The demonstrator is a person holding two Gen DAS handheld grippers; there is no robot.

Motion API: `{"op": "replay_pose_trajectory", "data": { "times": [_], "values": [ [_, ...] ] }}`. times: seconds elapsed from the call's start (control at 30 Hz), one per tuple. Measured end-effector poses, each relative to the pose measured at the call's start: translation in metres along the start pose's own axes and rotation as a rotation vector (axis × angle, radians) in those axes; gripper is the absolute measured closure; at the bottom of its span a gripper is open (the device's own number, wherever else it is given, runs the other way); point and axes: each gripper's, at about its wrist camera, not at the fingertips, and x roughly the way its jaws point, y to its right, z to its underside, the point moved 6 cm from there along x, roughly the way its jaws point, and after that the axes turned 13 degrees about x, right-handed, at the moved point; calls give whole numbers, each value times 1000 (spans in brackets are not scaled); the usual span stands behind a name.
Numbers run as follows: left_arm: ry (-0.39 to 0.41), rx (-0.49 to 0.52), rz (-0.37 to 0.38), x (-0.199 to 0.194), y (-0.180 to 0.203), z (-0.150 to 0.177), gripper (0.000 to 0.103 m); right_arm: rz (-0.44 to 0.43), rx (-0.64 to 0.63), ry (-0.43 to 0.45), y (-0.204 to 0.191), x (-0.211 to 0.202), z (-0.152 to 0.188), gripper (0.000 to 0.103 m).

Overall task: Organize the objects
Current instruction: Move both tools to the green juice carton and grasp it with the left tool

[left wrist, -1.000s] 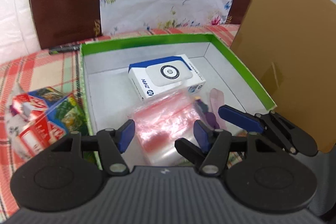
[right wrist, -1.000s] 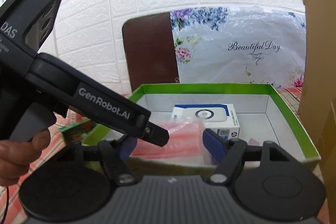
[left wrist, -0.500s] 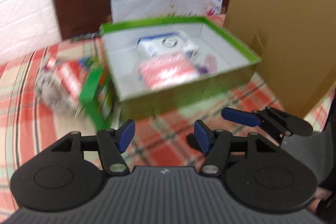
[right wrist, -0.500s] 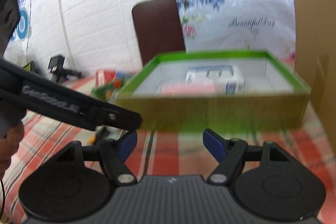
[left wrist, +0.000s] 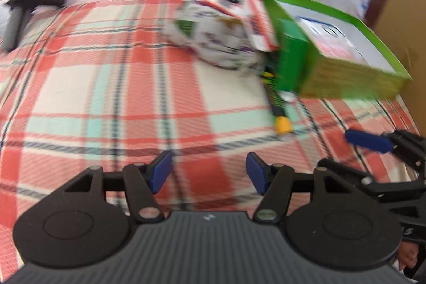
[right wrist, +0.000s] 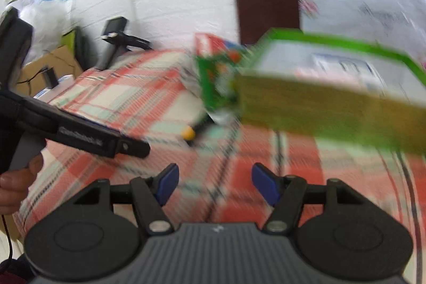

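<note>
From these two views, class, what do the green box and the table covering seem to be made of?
Green box: likely printed cardboard, with thin flat walls, folded corners and a matt surface. Table covering: seemingly woven cloth, with a red-and-mint plaid and a ribbed, textured weave. Blur leaves the finer finish uncertain.

Bright, even light; heavy motion blur in both views; fisheye-bent edges.

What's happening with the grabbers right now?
Left gripper open, empty. Right gripper open, empty. Green box ahead, partly filled. Pen loose beside it.
</note>
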Motion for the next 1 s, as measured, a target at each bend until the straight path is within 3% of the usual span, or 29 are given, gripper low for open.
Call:
{"op": "replay_pose_trajectory", "data": {
  "times": [0.13, 0.3, 0.4, 0.47, 0.63, 0.83, 1.0],
  "values": [
    [16, -72, 13, -4, -23, 4, 39, 13, -112, 92, -29, 7, -35, 41],
    [33, -139, 47, -8, -43, 8, 39, 61, -149, 89, -42, 47, -66, 36],
    [42, -181, 59, -12, -57, 12, 39, 96, -117, 54, -42, 82, -70, 24],
    [48, -206, 66, -15, -66, 15, 39, 148, -168, 74, -48, 101, -71, 5],
    [68, -265, 82, -20, -88, 21, 39, 246, -226, 92, -48, 147, -87, 0],
    [101, -351, 81, -23, -120, 24, 39, 173, -257, -32, -61, 187, -110, 0],
    [122, -412, 36, -30, -148, 26, 39, 107, -291, -28, -103, 202, -103, 0]
  ]
}}
